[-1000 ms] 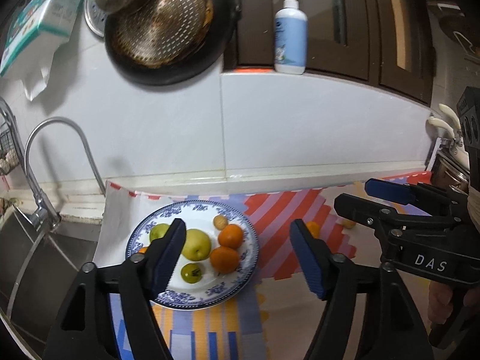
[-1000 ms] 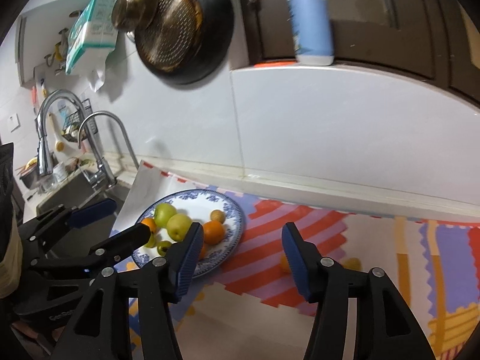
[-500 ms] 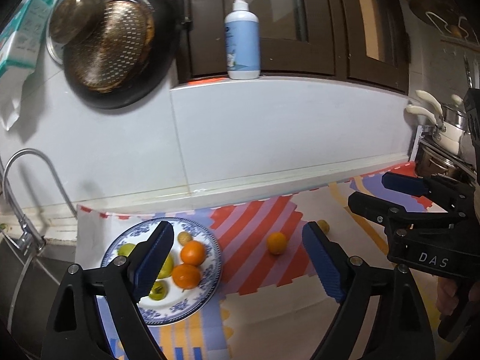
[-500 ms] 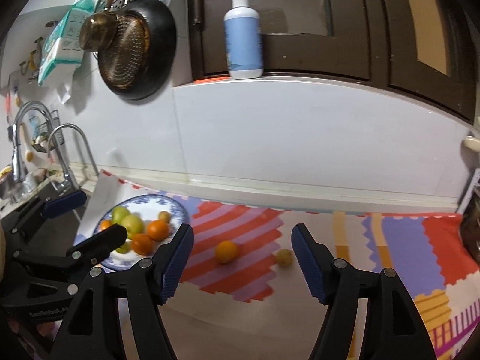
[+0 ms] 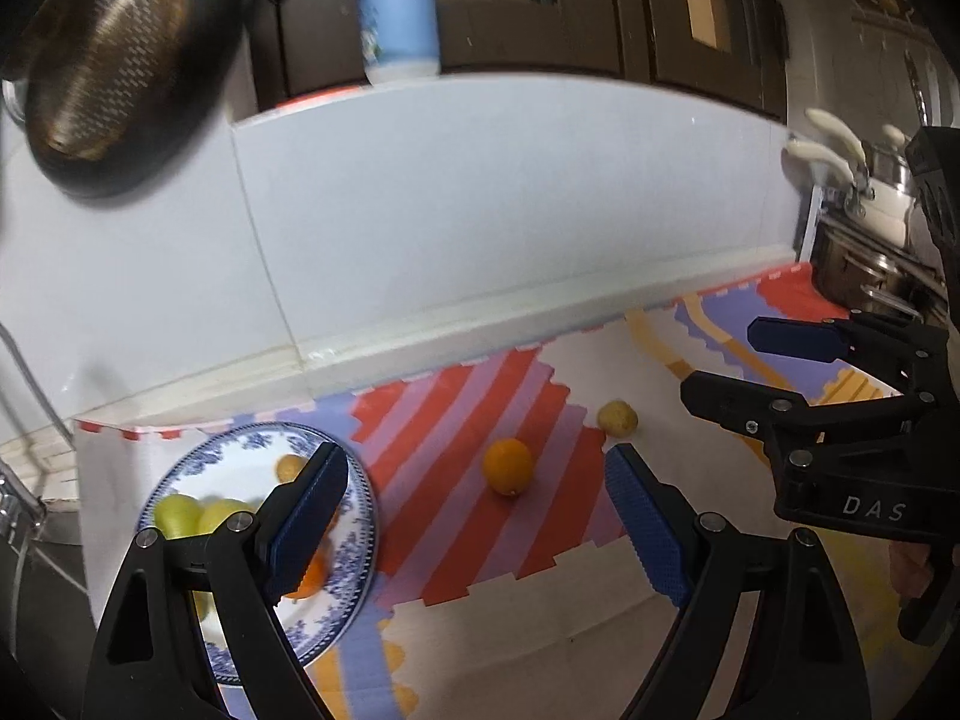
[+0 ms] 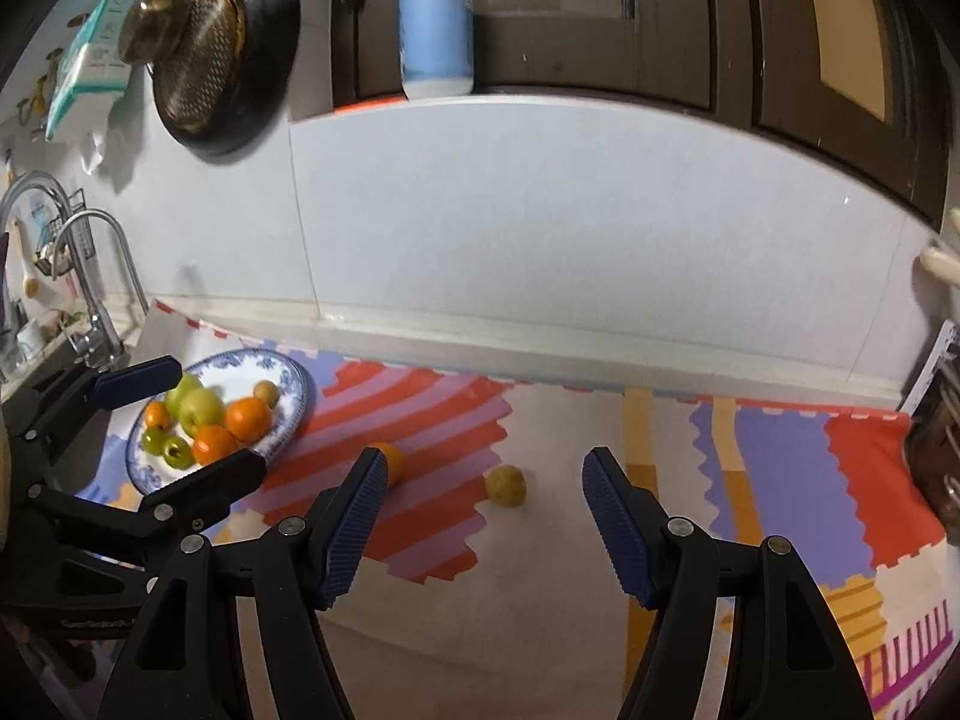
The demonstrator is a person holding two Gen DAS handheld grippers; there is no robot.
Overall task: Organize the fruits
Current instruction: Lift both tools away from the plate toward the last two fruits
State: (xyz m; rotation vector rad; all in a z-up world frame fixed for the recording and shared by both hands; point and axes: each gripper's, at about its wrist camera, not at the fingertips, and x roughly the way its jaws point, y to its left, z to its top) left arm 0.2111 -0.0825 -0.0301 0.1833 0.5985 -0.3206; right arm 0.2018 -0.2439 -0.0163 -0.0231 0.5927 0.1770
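Observation:
A blue-and-white plate [image 6: 291, 375] on the left of the patterned mat holds green apples, oranges and a small yellowish fruit. A loose orange [image 5: 508, 467] lies on the red stripes, with a small yellow-brown fruit [image 5: 618, 417] to its right. My left gripper [image 5: 477, 480] hovers open just in front of the loose orange, nothing between its blue pads. My right gripper [image 6: 483, 462] is open too, framing the yellow-brown fruit [image 6: 506, 485] without touching it. Its left finger hides part of the orange [image 6: 393, 459].
The sink and its curved tap [image 6: 90, 276] sit left of the plate. A dark pan [image 6: 222, 54] hangs on the white tiled wall, and a blue bottle [image 6: 435, 24] stands on the ledge. Steel pots [image 5: 870, 264] crowd the right end of the mat [image 6: 780, 468].
Both grippers have swung right from the plate towards the two loose fruits and sunk closer to the mat. Both sets of jaws stand wider than a second ago.

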